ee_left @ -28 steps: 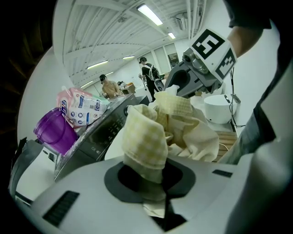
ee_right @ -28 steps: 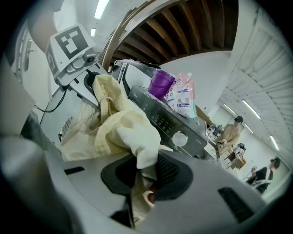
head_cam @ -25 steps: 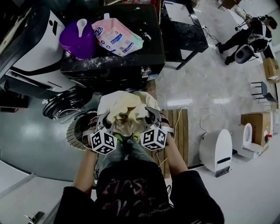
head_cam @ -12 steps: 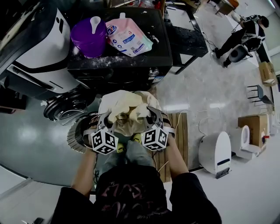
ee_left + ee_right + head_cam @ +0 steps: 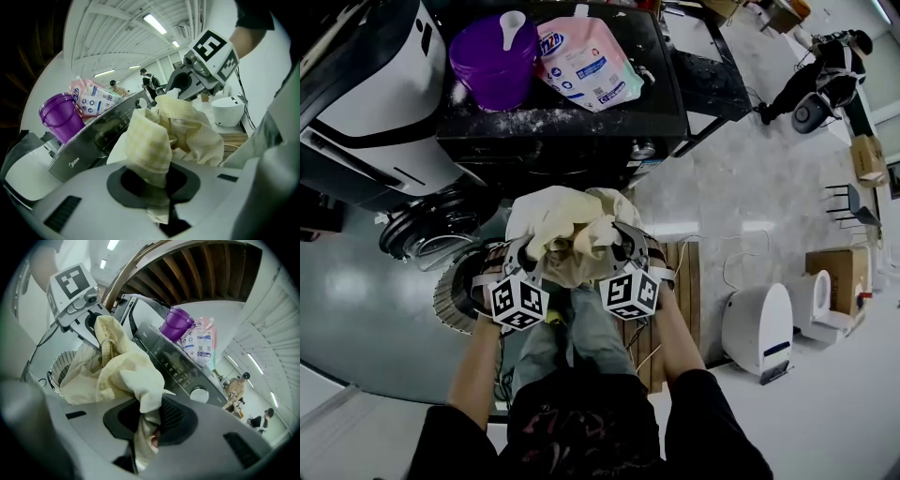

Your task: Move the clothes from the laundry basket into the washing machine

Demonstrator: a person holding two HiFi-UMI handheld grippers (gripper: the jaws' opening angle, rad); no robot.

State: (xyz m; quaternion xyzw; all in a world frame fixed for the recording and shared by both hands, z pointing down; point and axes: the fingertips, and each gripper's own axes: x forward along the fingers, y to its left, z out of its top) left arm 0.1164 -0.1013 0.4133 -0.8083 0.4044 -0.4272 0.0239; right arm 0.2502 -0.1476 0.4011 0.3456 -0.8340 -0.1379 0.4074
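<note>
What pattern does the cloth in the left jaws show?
The cloth has a pale yellow check, clearest in the left gripper view.

Noted grey shells, black pads and a black-and-white marker cube at rear of left gripper [image 5: 528,255] and right gripper [image 5: 622,251]. Behind them, wore black short-sleeved top [image 5: 581,422] with faded red print, and grey jeans [image 5: 572,333].

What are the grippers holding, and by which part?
A pale yellow clothing bundle, held between them: left gripper clamps a checked fold, right gripper a plain fold.
</note>
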